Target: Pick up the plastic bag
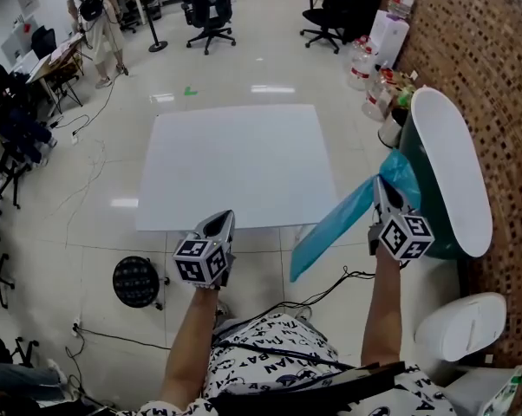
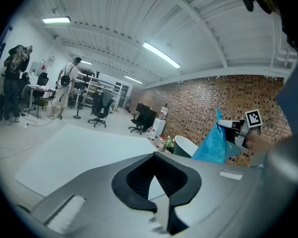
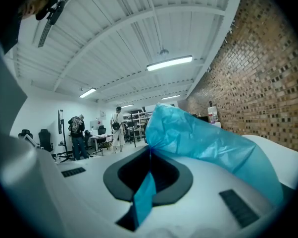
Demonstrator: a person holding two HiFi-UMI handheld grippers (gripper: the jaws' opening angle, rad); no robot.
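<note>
The plastic bag [image 1: 330, 228] is pinched at one edge by the clenched right tongs [image 1: 382, 185] so that it hangs free, while the left tongs [image 1: 219, 224] are held closed on nothing.

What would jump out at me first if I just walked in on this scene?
Most likely the bright blue plastic bag, pinched in the shut right gripper and hanging in the air beside a dark green bin with a white lid by the brick wall. Next, the big white table in the middle of the floor, with the left gripper over its near edge, shut and empty.
</note>
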